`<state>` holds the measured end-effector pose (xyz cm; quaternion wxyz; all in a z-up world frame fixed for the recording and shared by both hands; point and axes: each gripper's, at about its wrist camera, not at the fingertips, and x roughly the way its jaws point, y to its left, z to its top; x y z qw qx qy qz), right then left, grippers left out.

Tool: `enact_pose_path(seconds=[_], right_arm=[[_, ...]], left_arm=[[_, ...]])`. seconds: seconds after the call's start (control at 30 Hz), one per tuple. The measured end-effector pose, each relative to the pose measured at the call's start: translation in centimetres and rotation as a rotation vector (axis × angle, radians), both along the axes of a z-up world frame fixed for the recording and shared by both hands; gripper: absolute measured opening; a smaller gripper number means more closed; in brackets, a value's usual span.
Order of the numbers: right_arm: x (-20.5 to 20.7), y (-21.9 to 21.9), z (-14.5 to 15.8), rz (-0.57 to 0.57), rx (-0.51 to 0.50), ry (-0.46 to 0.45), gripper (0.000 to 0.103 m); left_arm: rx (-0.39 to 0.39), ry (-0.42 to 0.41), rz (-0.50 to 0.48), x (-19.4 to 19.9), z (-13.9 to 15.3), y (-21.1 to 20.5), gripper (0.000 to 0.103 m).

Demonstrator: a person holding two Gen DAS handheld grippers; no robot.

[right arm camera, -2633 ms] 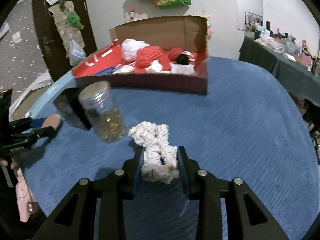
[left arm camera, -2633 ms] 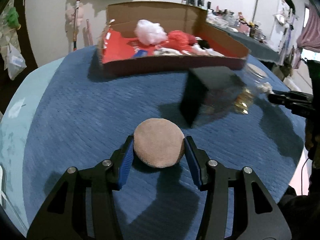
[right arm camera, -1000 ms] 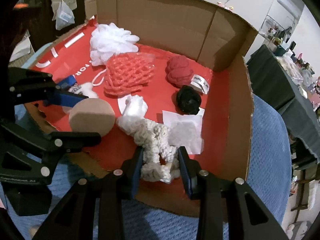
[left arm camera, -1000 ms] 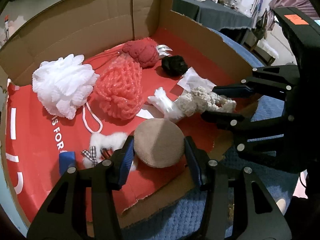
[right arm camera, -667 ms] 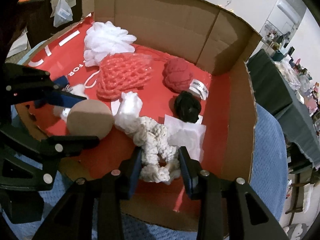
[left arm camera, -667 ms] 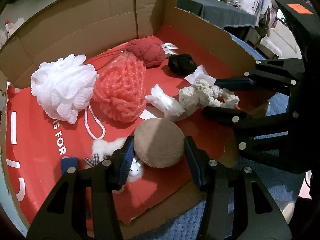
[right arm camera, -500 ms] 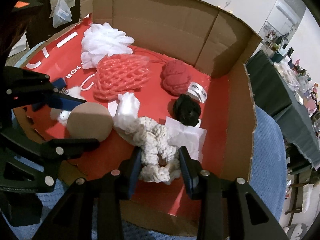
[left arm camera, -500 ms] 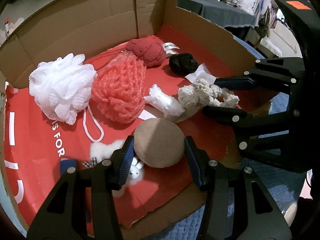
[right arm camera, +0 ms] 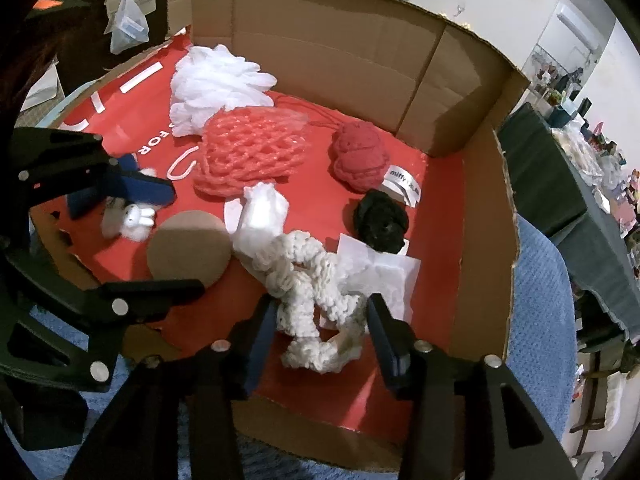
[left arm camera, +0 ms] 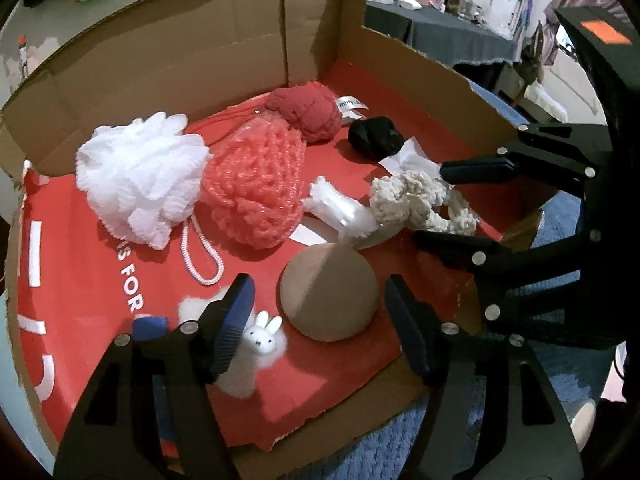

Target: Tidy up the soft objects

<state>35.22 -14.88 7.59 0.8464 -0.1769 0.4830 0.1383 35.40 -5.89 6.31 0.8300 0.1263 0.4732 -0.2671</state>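
A tan round pad (left arm camera: 329, 292) lies on the red floor of a cardboard box (left arm camera: 224, 56), between the open fingers of my left gripper (left arm camera: 320, 316). It also shows in the right wrist view (right arm camera: 188, 254). A cream knitted rope toy (right arm camera: 308, 300) lies on the box floor between the open fingers of my right gripper (right arm camera: 320, 332); it shows in the left wrist view (left arm camera: 420, 200) too. Both grippers hover over the box's near edge, and neither one grips anything.
The box (right arm camera: 360, 52) also holds a white mesh puff (left arm camera: 140, 176), a coral net sponge (left arm camera: 256, 192), a red knitted ball (left arm camera: 308, 112), a black ball (left arm camera: 374, 142), white paper (right arm camera: 380, 276) and a small white bunny (left arm camera: 260, 344). A blue cloth (right arm camera: 540, 340) covers the table.
Both grippers have opened. The tan pad and the rope toy, held half a second ago, now lie released on the box floor.
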Motion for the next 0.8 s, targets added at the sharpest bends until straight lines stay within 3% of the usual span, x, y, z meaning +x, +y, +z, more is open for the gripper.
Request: enact_pose_path(seconds=[0.2,0.3,0.4,0.5,0.63,0.8], right_arm=[[-1.3,0.2,1.4,-0.005,0.008,-0.042,0.066],[-2.0,0.1,2.4,-0.021,0.035,-0.062,0.066],[-2.8,-0.1,3.4,-0.047,0.064,-0.098,0.080],[-3.7,-0.2,4.4,-0.067,0.097,-0.134,0.086],[-4.3,-0.5,4.8,-0.119,0.136,-0.200,0.101],[-4.0,-1.1,4.5,-0.200,0.192,-0.313,0.103]], left_arm=[[-0.020,-0.032,0.051,-1.0,1.4,1.4,0.074],[-0.045,-0.055,0.089,-1.9,2.3,2.4,0.079],[-0.070,-0.091,0.130,-3.1,3.4,3.4,0.082],[-0.092,-0.133,0.170,-4.4,4.3,4.1,0.093],[-0.121,-0.234,0.252,-5.9,5.1,5.4,0.095],[-0.144,-0.353,0.382,-6.0,4.6,7.1,0.095]])
